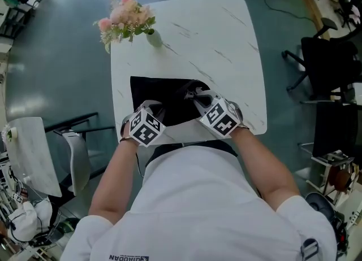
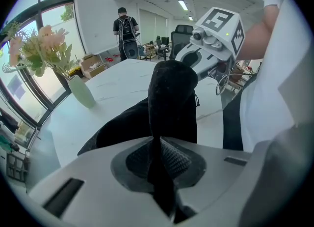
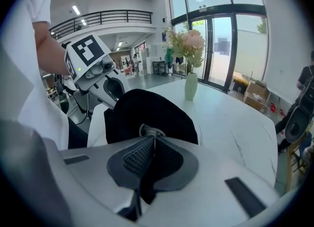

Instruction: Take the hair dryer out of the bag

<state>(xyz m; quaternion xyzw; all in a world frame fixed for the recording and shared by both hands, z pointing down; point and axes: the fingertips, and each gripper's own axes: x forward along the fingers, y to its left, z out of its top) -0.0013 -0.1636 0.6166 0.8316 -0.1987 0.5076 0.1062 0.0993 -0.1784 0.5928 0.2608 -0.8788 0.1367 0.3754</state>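
**Both jaws clamped on the black bag at the near edge of the worktop**

White, marble-veined and round-cornered, the worktop [image 1: 226, 39] stands on a grey-green floor [image 1: 56, 73]. A black fabric bag [image 1: 161, 93] lies flat along its near edge. The cloth is soft and matt, and it rises into a dome where the grippers lift it.

The left gripper [image 2: 156, 142] has its jaws pinched on an upright fold of the bag's near left side. The right gripper [image 3: 153, 142] has its jaws closed tight on the cloth's edge at the near right.

The hair dryer cannot be made out; the cloth hides what the bag holds. Only a small pale ring [image 3: 147, 131] shows just beyond the right jaws.

At the far left corner a pale green vase [image 1: 154, 38] holds pink flowers [image 1: 124, 17], well apart from the bag.
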